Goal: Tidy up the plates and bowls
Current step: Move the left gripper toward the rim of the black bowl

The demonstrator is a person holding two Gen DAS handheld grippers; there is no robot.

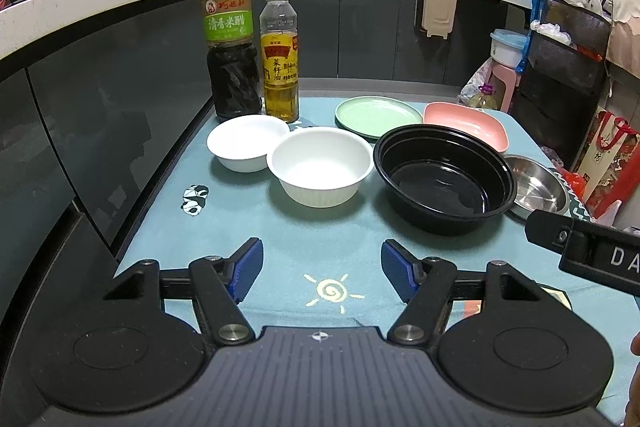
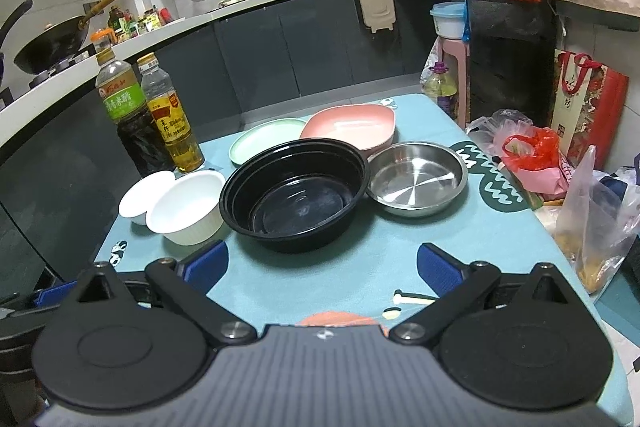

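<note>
Hovering over the near edge of the table (image 1: 224,227), the left gripper (image 1: 322,273) has its jaws spread wide with nothing between them. The right gripper (image 2: 322,267) sits beside it, jaws likewise apart and empty; its black body enters the left wrist view from the right.

Ahead of both grippers, the dishes lie spread across the blue cloth:
- Two white bowls (image 1: 320,167) stand side by side near the bottles (image 1: 280,55), rims touching or nearly so.
- A black bowl (image 1: 444,179) stands in the centre.
- A steel dish (image 2: 416,183) sits just right of the black bowl.
- A green plate (image 1: 376,115) and a pink dish (image 1: 464,123) lie behind, side by side.

Judging from this layout, the task appears to be at its start. No items are stacked, except possibly under the green plate, where a second rim seems visible. Grouping bowls with bowls and plates with plates remains outstanding.
</note>
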